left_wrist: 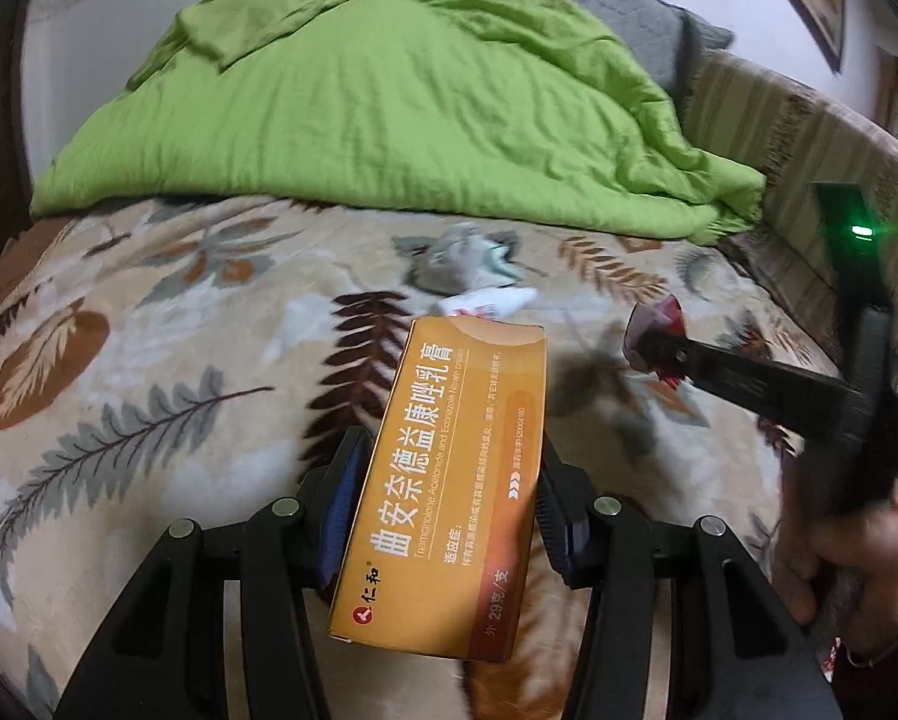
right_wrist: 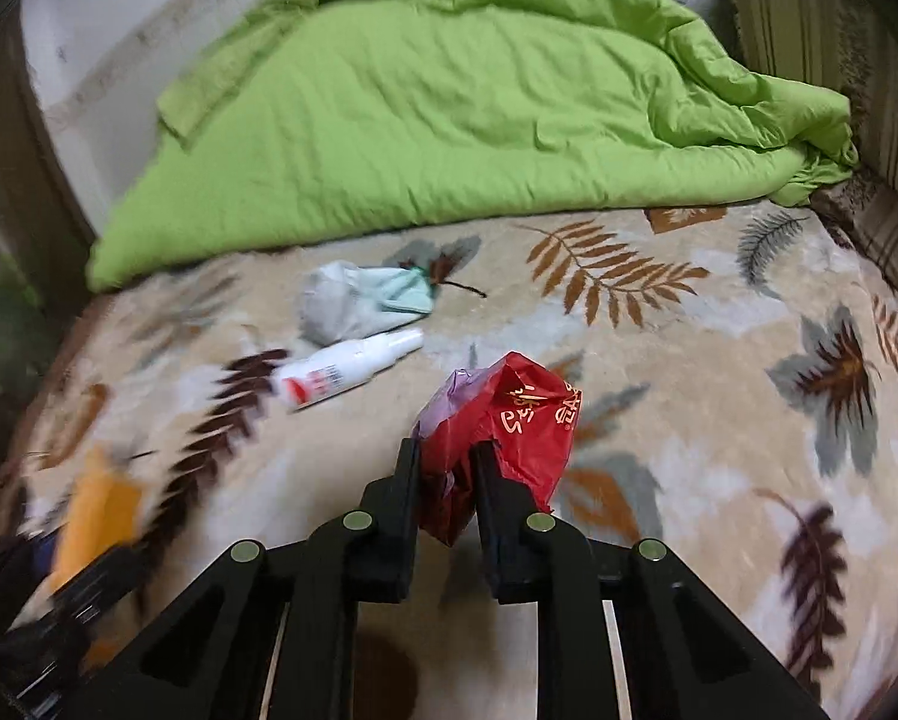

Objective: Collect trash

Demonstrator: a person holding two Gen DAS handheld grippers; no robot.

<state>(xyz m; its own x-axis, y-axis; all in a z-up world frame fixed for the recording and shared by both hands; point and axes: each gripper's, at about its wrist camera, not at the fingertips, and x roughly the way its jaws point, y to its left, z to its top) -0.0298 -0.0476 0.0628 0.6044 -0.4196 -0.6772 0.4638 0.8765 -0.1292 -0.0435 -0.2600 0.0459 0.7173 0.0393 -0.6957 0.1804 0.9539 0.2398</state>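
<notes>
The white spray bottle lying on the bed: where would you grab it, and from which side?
Grip the white spray bottle across the middle of its round body, coming down from above with a finger on each long side. It lies flat on the leaf-print blanket; its nozzle end is thinner and close to the crumpled grey cloth.

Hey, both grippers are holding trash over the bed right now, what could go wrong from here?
1. The orange box is held near its lower half by the left gripper, with most of it sticking out, so it could pivot or slip.
2. The right gripper pinches only part of the crumpled red wrapper; it might pull free.
3. The white bottle and the wad of cloth could be missed.
</notes>
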